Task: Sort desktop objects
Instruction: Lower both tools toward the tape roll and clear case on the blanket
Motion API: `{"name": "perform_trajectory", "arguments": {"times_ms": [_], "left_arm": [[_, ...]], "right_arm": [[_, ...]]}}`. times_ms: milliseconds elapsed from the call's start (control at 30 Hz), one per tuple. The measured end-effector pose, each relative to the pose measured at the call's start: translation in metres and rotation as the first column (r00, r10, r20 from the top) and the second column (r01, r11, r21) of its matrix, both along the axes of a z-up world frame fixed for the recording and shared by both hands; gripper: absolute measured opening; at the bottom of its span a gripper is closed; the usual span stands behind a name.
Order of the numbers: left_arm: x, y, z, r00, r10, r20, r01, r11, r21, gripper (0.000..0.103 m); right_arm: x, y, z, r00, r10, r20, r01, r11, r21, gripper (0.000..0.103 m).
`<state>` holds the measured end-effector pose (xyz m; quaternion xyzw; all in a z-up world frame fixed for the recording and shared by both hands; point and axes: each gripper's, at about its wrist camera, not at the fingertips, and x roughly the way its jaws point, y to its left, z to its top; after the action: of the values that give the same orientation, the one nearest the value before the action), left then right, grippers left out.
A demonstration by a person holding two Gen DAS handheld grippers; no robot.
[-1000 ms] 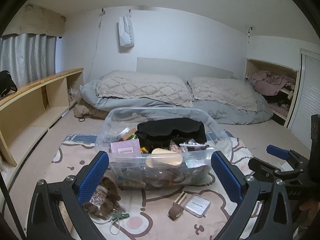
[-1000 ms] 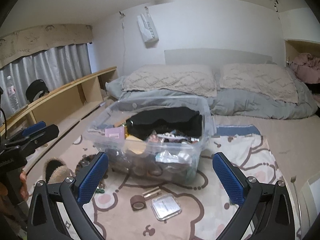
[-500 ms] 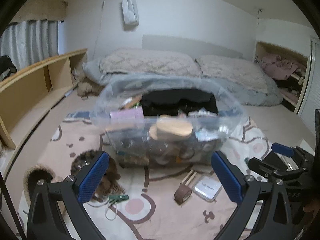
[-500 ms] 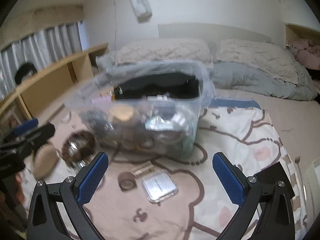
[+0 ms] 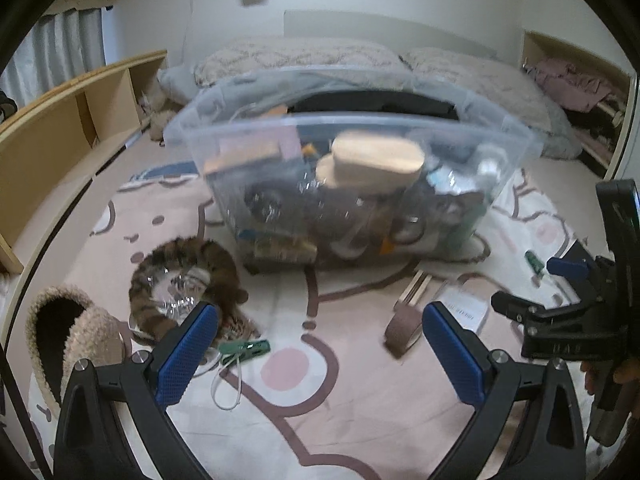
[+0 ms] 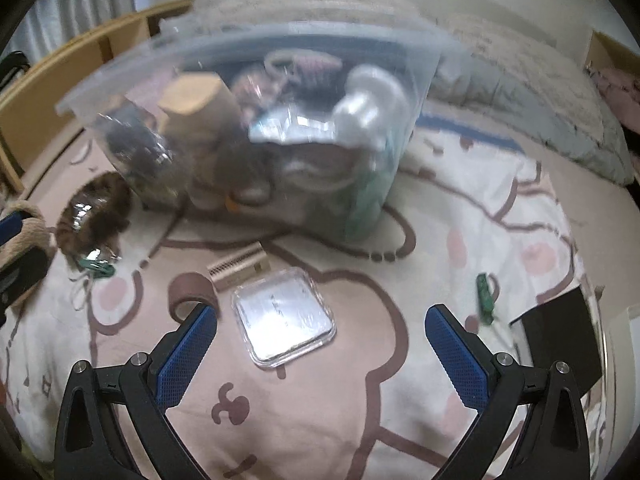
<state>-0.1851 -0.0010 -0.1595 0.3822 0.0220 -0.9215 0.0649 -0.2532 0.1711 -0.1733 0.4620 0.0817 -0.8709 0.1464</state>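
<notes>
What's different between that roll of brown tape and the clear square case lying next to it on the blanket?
The brown tape roll is a round, opaque ring with a hole through its middle; the clear square case is flat, see-through plastic with rounded corners. The tape roll stands taller off the blanket, while the case lies low and covers more of it. Both lie loose in front of the clear storage bin, and neither is gripped.

both tools lowered toward mat (jaws wide), clear bin [image 5: 352, 184] nearer
</notes>
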Motion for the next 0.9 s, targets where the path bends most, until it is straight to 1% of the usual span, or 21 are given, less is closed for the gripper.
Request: {"name": "perform_trajectory", "arguments": {"times_ms": [267,333,533,633,733,833,900], "left_arm": [[-0.005,-0.007,-0.030,0.997,-0.025,0.073,0.026,0.999,-0.019,0.103],[-0.005,-0.008,-0.037,0.996,-0.033,0.087,0.036,0.999,-0.031,0.103],[-0.007,-0.005,-0.053,0.989,-0.076,0.128,0.080,0.997,-0.024,0.103],[-0.007,-0.004,-0.057,0.986,-0.091,0.137,0.096,0.995,-0.030,0.103],[-0.006,-0.007,-0.058,0.986,-0.091,0.137,0.095,0.995,-0.022,0.103],[-0.005,-0.013,-0.057,0.988,-0.076,0.133,0.079,0.997,-0.015,0.103],[-0.003,-0.019,-0.055,0.990,-0.061,0.126,0.064,0.998,-0.014,0.103]], "right_arm": [[-0.023,-0.009,-0.032,0.992,-0.077,0.099,0.078,0.997,-0.010,0.103],[-0.028,-0.014,-0.039,0.990,-0.084,0.117,0.084,0.996,0.001,0.103],[-0.034,-0.028,-0.049,0.987,-0.083,0.139,0.082,0.997,0.015,0.103],[-0.032,-0.040,-0.052,0.988,-0.051,0.144,0.047,0.998,0.029,0.103],[-0.026,-0.053,-0.051,0.992,-0.005,0.126,-0.001,0.999,0.048,0.103],[-0.021,-0.059,-0.047,0.991,0.021,0.133,-0.023,1.000,0.010,0.103],[-0.018,-0.063,-0.045,0.987,0.042,0.156,-0.038,0.999,-0.028,0.103]]}}
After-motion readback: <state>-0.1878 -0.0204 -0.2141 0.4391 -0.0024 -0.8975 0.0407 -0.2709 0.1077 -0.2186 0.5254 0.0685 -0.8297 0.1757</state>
